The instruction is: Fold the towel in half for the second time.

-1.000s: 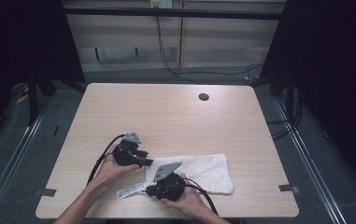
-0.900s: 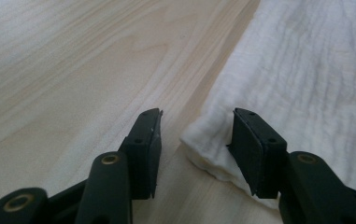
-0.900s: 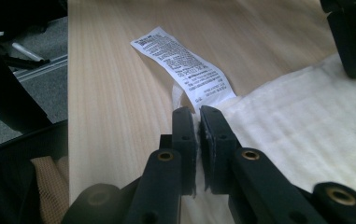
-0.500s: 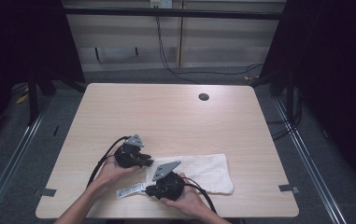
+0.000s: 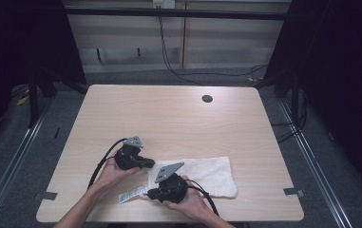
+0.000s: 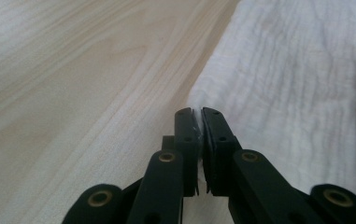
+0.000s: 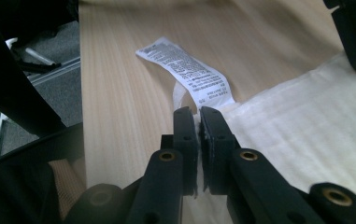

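High view: the white woven cloth (image 5: 202, 175) lies low centre on the pale wooden bench (image 5: 169, 118), with open room above.

Left gripper view: the left gripper (image 6: 199, 122) has just closed its jaws on the cloth's edge.

Right gripper view: the right gripper (image 7: 196, 123) pinches the corner by the printed care label (image 7: 185, 70); lift both evenly.

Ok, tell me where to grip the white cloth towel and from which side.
Grip the white cloth towel by its left-end corners, coming in low from the left; it lies flat, so only its thin edge offers a pinch. The left gripper has just closed there; the right gripper pinches near the label.
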### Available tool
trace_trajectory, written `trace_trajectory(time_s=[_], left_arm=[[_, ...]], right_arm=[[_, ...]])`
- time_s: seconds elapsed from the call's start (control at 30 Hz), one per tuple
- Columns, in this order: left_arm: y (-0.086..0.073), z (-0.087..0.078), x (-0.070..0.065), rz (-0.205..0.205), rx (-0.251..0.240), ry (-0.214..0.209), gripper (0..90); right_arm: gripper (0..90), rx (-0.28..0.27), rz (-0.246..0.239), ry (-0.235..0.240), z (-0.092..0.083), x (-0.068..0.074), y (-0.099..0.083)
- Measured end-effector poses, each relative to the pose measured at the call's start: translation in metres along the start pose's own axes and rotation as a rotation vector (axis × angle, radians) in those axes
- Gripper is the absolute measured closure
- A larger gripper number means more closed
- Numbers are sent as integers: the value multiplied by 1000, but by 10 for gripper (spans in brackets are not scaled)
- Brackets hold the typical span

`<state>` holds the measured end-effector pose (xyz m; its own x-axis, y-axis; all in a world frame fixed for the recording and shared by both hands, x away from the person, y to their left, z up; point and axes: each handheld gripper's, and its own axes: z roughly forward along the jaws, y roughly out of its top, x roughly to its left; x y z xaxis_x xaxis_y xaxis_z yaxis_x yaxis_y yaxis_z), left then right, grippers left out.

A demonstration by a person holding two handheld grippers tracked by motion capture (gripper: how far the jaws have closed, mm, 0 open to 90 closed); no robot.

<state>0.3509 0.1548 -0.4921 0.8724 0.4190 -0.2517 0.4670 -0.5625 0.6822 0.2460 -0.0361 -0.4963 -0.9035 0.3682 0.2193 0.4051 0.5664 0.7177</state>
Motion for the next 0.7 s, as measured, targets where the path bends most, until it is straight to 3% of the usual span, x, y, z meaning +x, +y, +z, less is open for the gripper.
trace_trajectory(time_s=[0.13,0.23,0.3,0.7], left_arm=[[1,-5,3,-4,-23,-18,859],[2,-6,2,-5,-19,-5,860],[2,-5,2,-24,-41,-28,861],[4,-8,-1,-31,-44,-37,865]], right_arm=[[858,-12,7,0,-4,-2,2],[859,-19,6,-4,-7,-1,3],[859,-28,13,1,-9,-1,5],[861,-42,10,22,-12,2,8]])
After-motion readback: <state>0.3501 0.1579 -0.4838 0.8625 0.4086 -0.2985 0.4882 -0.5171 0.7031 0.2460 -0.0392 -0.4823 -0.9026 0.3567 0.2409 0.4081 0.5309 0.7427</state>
